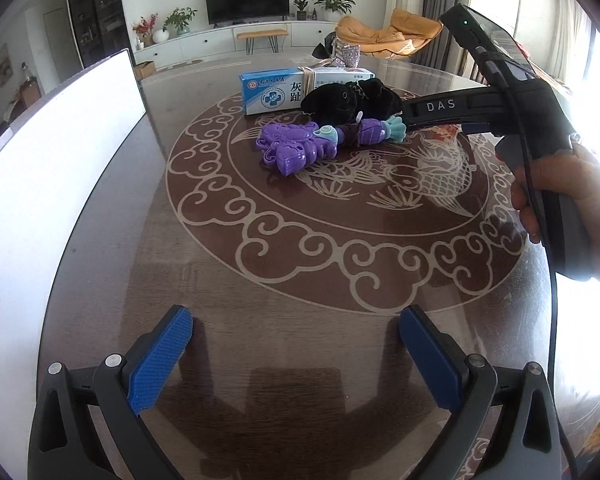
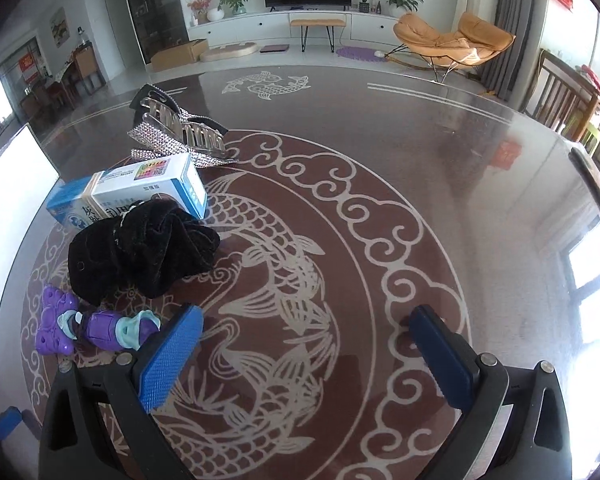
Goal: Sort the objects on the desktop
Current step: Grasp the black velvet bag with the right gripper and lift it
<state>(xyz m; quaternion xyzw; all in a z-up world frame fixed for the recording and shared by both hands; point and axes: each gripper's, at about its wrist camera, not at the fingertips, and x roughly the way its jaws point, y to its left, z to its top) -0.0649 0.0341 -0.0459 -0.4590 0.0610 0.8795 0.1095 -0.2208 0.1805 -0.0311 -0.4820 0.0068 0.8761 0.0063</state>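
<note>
Clustered on the patterned table are a purple and teal toy point(image 1: 296, 146) point(image 2: 96, 326), a black velvet scrunchie point(image 1: 352, 100) point(image 2: 140, 252), a blue and white box point(image 1: 276, 92) point(image 2: 140, 188) and a rhinestone hair claw point(image 1: 340, 58) point(image 2: 184, 132). My left gripper point(image 1: 296, 356) hangs open over bare tabletop, well short of the cluster. My right gripper point(image 2: 308, 344) is open and empty; its left pad point(image 2: 172, 356) sits just beside the toy's teal end. In the left wrist view a hand point(image 1: 560, 192) holds the right gripper's black body point(image 1: 480, 108).
A white flat tray point(image 1: 52, 184) point(image 2: 8, 200) lies along the table's left side. A dark slim object point(image 2: 592, 184) rests at the table's right edge, with a wooden chair point(image 2: 564, 104) behind it. The carp-patterned tabletop point(image 2: 380, 200) spreads to the right of the cluster.
</note>
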